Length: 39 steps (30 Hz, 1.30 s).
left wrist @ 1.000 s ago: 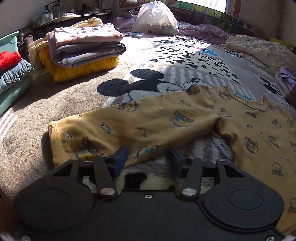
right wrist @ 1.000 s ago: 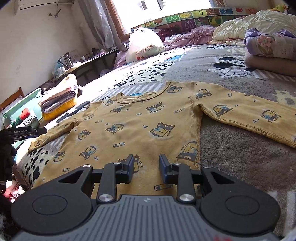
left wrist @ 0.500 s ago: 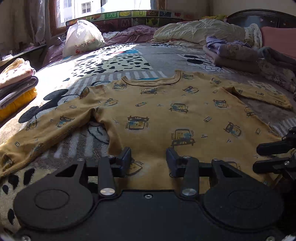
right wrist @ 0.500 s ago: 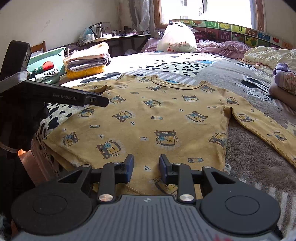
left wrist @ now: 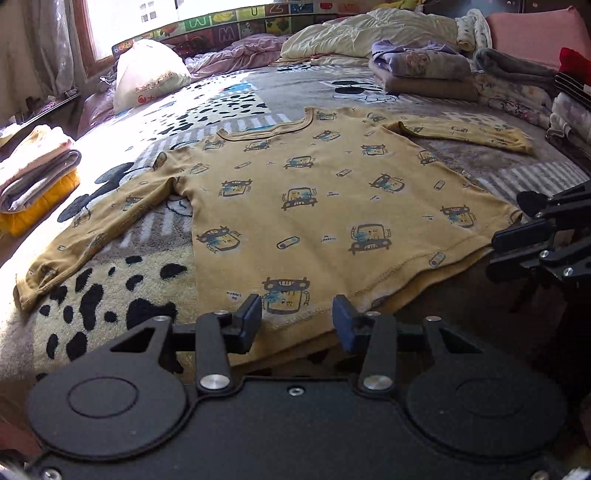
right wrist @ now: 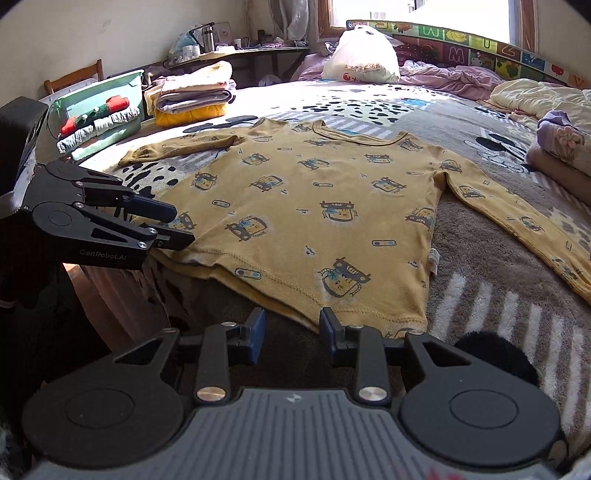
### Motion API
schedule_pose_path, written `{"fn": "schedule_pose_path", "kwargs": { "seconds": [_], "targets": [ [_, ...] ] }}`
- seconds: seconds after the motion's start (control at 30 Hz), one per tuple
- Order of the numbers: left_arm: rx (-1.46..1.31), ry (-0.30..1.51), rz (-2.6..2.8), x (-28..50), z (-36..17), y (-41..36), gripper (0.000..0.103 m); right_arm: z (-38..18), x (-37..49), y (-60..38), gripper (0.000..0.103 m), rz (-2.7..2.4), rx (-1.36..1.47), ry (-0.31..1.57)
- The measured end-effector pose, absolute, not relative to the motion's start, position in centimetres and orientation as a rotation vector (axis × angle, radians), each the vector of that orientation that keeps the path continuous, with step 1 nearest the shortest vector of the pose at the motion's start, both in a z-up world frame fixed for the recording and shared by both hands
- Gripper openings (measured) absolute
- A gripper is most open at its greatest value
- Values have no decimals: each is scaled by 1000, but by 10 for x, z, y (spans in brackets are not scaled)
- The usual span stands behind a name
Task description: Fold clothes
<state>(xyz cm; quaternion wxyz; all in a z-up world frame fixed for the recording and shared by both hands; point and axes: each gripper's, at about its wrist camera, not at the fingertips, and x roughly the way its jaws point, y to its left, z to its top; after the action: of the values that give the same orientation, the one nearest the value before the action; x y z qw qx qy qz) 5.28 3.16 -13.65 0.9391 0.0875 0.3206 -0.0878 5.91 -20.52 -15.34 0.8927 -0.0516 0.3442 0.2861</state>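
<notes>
A: We had the left gripper at the shirt's hem, fingers apart, cloth showing in the gap but neither pad pressing on it. Whether the hem lay under the tips or just past them we couldn't tell.

B: And the right gripper was parted too, with nothing between the pads. It sat just short of the hem's other corner.

A: In the left view its fingers came in from the right edge, the body cut off.

B: The shirt lay flat, front up, on the bed, both sleeves spread out. The near hem hung a little over the bed's edge, and what lay under it was in shadow.

A: Beyond it we saw a stack of folded clothes, a white bag and heaped bedding. The bag's print was too small to read.

B: The green bin was partly hidden behind the left gripper.
</notes>
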Motion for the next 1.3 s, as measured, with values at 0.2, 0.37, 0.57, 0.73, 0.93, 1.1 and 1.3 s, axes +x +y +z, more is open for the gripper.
{"fn": "schedule_pose_path", "kwargs": {
  "seconds": [0.2, 0.37, 0.57, 0.73, 0.93, 1.1, 1.3],
  "targets": [
    [82, 607, -146, 64, -134, 41, 53, -134, 54, -217, 41, 568, -17, 539],
    [38, 657, -146, 69, -136, 43, 55, -161, 88, -218, 56, 513, 29, 712],
    [-139, 569, -108, 70, -126, 64, 56, -142, 78, -283, 42, 415, 402, 582],
    [-197, 561, -94, 79, -129, 69, 56, -167, 80, -373, 47, 68, 779, 439],
    [-227, 574, -95, 90, -135, 69, 56, -202, 94, -426, 47, -155, 1061, 420],
    [-216, 560, -74, 91, -138, 73, 56, -209, 130, -438, 40, -156, 1125, 422],
    [-206, 560, -44, 75, -131, 86, 56, -218, 161, -459, 14, -152, 1160, 451]
  ]
}}
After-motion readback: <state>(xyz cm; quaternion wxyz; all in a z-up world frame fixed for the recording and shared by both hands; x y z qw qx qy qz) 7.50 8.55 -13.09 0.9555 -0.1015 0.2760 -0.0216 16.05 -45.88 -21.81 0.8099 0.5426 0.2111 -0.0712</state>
